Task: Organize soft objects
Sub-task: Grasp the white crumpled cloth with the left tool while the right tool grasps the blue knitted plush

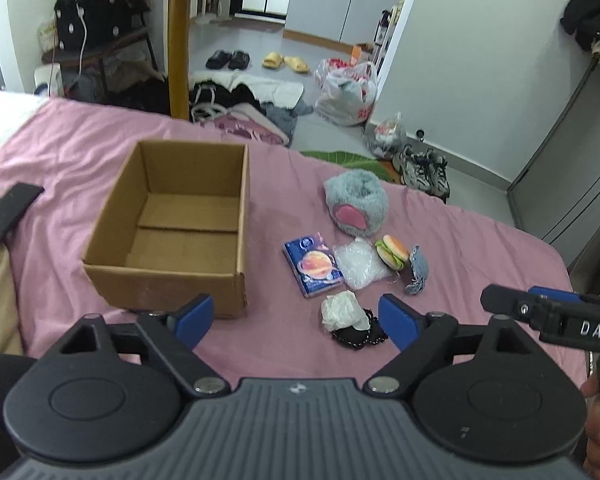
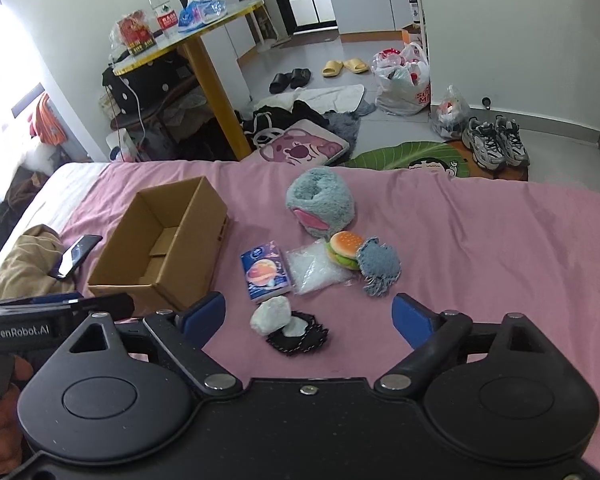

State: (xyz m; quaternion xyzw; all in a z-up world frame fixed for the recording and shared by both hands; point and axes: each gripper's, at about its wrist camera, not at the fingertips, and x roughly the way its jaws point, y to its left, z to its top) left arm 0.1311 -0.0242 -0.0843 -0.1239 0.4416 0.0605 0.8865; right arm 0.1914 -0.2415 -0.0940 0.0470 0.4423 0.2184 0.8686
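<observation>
left tool [image 1: 296,318] spread, holding nothing; right tool [image 2: 310,318] spread too | white wad [image 2: 271,315] lying just ahead, nearer right tool | box [image 1: 172,276] waiting empty, leftward

Both wrist views look forward and down over the bed [image 1: 80,136] from close range, sharing the box [image 1: 172,224] and soft items.

Left claw [image 1: 296,318] is sitting wide open, blue fingertips [image 1: 198,316] spread, nothing between them. Right claw [image 2: 310,318] is also gaping, empty. Both are pointing forward side by side; each one's body is showing at the other's outer edge. A hand [image 2: 0,420] is gripping the left claw's handle.
</observation>
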